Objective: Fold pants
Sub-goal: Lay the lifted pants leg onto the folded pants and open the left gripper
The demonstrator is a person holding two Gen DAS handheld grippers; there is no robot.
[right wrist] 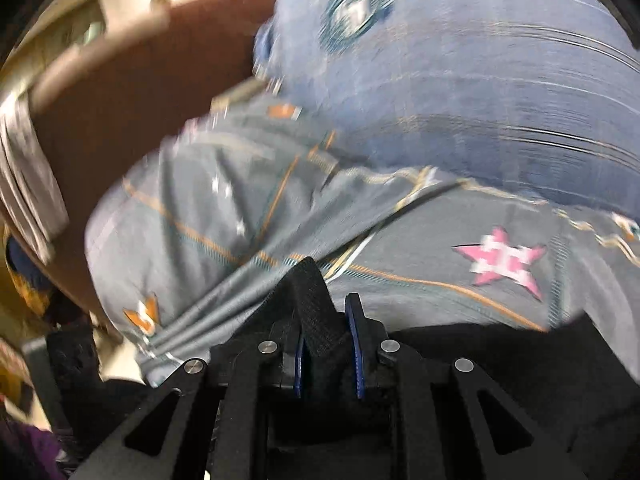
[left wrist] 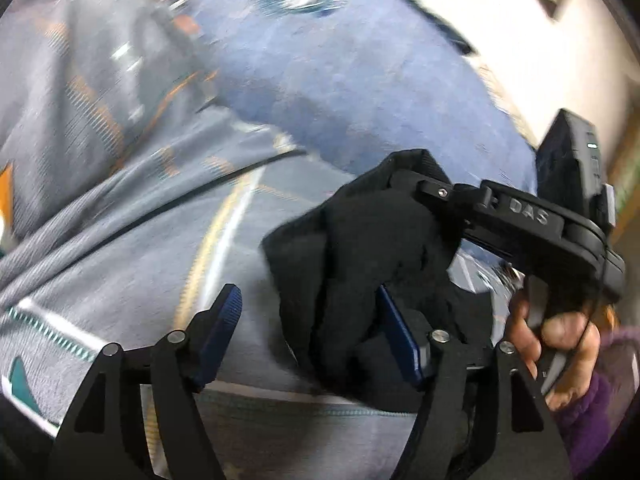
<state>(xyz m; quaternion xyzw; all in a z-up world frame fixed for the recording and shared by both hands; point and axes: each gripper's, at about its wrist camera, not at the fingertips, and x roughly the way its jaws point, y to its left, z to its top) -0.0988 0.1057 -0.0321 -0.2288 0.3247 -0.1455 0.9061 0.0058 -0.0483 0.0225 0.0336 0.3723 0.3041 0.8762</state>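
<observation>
The black pants (left wrist: 360, 248) hang bunched in the air above a grey patterned bedspread. In the left wrist view my left gripper (left wrist: 308, 332) is open, its blue pads wide apart; the bunched cloth lies against the right pad (left wrist: 400, 340) and the left pad (left wrist: 220, 332) is free. My right gripper (left wrist: 432, 196) shows there too, shut on the top of the bunch. In the right wrist view my right gripper (right wrist: 328, 344) is shut on a peak of black pants cloth (right wrist: 316, 304); more black cloth (right wrist: 520, 356) spreads low at the right.
The grey bedspread (right wrist: 280, 200) with orange lines and a pink star (right wrist: 500, 264) covers the bed. A blue pillow or blanket (left wrist: 340, 80) lies behind it. A brown headboard (right wrist: 140, 80) stands at the left. A hand in a purple sleeve (left wrist: 560, 344) holds the right gripper.
</observation>
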